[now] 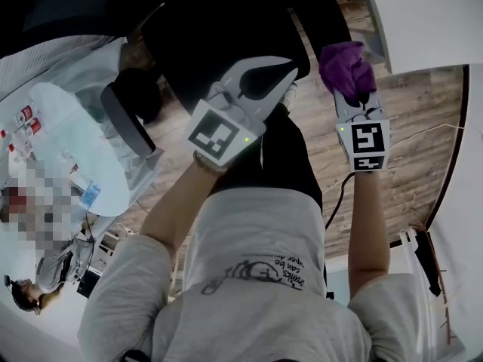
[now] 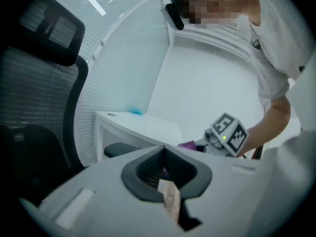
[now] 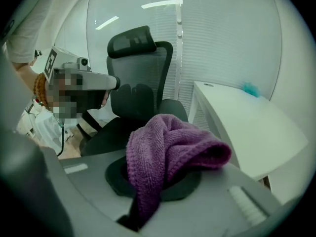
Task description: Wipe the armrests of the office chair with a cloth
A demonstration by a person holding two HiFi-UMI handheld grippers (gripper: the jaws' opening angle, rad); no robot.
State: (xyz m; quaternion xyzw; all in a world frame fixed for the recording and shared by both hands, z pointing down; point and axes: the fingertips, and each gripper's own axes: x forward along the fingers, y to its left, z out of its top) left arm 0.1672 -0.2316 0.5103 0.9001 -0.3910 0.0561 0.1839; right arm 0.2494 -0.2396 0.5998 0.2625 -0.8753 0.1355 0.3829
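Off to the left of the left gripper (image 1: 283, 80), a dark padded bar (image 1: 127, 119) that looks like one armrest of the office chair (image 3: 140, 95) lies well apart from it and is touched by neither tool. The left gripper's jaws meet at their tips with nothing caught between them; only a sliver of wooden floor (image 1: 400, 119) shows through the gap behind the tips. The chair's black seat and mesh back stand ahead of both tools, with the headrest (image 2: 52, 31) up and to the left in the left gripper view. To the right, the right gripper (image 1: 356, 102) is clamped on the purple cloth (image 3: 168, 149), which bunches up over its jaws and droops down between them, held in the air clear of the chair. A white desk (image 3: 247, 127) runs along that gripper's right side, with a small teal thing (image 3: 251, 89) at its far end.
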